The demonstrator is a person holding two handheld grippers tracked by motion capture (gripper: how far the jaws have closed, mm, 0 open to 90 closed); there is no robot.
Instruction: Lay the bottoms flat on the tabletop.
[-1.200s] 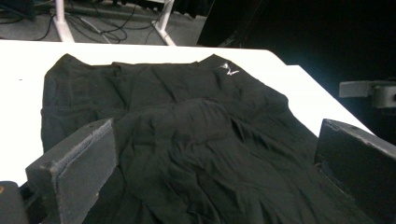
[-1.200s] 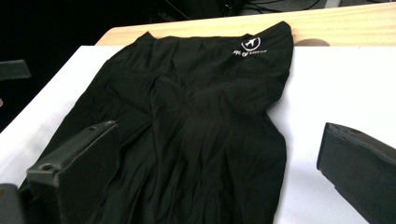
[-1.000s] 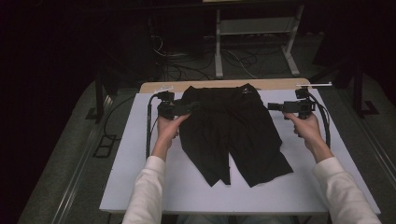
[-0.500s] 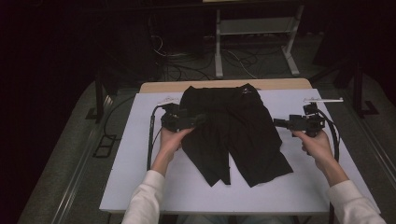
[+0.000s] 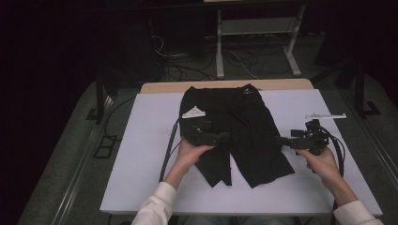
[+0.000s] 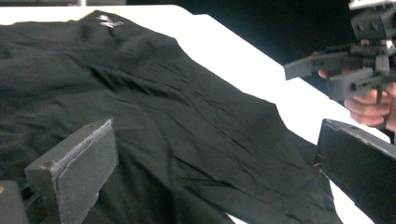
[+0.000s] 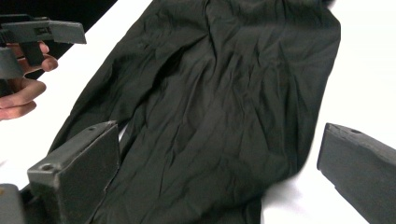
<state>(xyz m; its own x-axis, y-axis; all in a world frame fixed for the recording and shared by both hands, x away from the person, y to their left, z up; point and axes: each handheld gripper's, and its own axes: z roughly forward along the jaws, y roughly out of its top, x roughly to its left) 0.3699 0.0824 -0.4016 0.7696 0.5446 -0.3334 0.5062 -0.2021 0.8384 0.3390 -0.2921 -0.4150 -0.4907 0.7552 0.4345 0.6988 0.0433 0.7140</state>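
A pair of black shorts [image 5: 237, 129] lies flat near the middle of the white table [image 5: 141, 154], waistband toward the far edge and both legs pointing back at the person. The left gripper [image 5: 220, 137] hangs over the left leg of the shorts with its jaws spread wide and nothing between them; the right gripper [image 5: 280, 139] sits just beside the right leg's outer edge, its jaws also wide apart and empty. The likely trouble from here is a poor pinch: the cloth is thin, creased and lies in two layers, so a jaw that closes too shallow could catch only the top layer or slip off, and the leg would drag or bunch instead of folding cleanly. If the two sides are lifted unevenly, the shorts may skew on the table. A slim white bar [image 5: 325, 115] lies near the table's right edge, well apart from the cloth. The left gripper's cable [image 5: 168, 147] trails along the left side of the shorts, close enough that a sideways sweep might snag it.
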